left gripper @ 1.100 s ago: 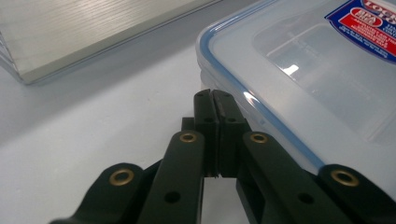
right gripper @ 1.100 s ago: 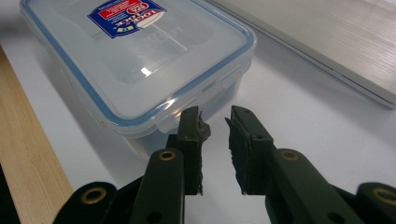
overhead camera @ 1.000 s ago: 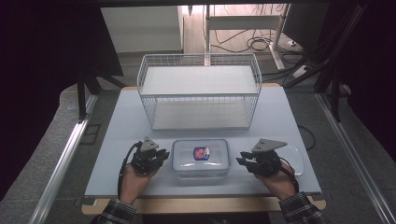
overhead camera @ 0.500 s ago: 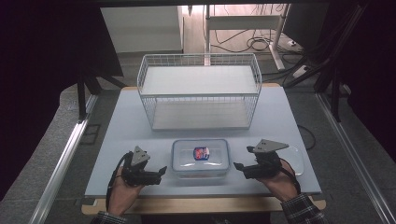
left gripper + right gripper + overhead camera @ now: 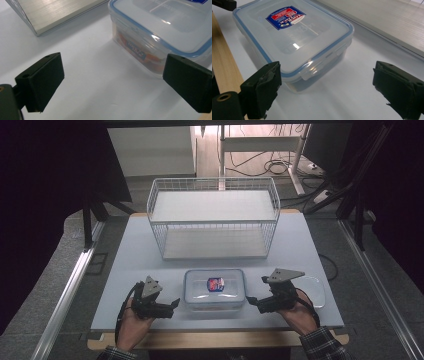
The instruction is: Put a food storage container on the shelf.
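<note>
Clear plastic with a blue sealing rim marks the lidded container (image 5: pixel 214 288), which is set near the front edge of the pale table (image 5: pixel 125 255), midway between the two grippers and just in front of the wire basket (image 5: pixel 212 217). A red and blue label (image 5: pixel 216 283) is carried on its lid, and something orange and packaged can be made out through the side wall in the left gripper view, though what it is cannot be told. The side latches appear to be folded down, so the lid is judged closed. The left gripper (image 5: pixel 167 307) is held just to the container's left with its jaws wide apart, the container's corner being seen near one jaw but not touched. The right gripper (image 5: pixel 252 301) is placed just to the right, its jaws likewise spread wide, one jaw close to the near right corner. Nothing is gripped by either. The work is therefore judged to be at its very start: the container has been approached from both sides, while grasping, unlatching or lifting it toward the empty basket is all left to be done.
</note>
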A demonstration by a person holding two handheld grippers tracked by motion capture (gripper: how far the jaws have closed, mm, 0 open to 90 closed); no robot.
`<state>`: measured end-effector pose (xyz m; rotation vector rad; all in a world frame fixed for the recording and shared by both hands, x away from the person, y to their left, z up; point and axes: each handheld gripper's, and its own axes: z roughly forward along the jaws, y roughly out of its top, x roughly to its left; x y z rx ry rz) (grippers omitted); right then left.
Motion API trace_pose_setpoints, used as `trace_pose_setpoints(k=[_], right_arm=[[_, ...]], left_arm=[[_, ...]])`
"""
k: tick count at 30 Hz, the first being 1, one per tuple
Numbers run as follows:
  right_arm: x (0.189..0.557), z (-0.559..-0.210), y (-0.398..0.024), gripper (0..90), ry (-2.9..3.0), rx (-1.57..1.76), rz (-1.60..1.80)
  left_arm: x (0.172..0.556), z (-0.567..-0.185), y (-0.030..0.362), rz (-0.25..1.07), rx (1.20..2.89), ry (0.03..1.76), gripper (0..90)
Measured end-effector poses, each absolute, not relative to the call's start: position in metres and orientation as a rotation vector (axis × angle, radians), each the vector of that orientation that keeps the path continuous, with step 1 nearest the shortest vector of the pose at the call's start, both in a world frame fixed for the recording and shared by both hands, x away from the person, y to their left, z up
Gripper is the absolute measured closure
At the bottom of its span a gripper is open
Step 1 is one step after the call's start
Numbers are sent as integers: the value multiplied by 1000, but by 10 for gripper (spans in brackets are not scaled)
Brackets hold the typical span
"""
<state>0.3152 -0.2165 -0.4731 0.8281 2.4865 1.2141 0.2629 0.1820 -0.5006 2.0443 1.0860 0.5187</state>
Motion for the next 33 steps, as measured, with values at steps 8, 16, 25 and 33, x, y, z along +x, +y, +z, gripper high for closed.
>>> trace_pose_setpoints(k=[8,16,25,33], right_arm=[[318,-472,-204,5,2488,903,1183],[329,-473,-193,39,2587,1001,1195],[346,-487,-177,15,2692,1132,1194],[362,-498,-170,0,2803,1294,1235]], left_arm=[[271,-490,177,415,2008,1116,0],[288,-492,168,281,2029,1074,45],[313,-507,159,14,2003,1044,7],[325,-517,151,-167,1974,1025,0]])
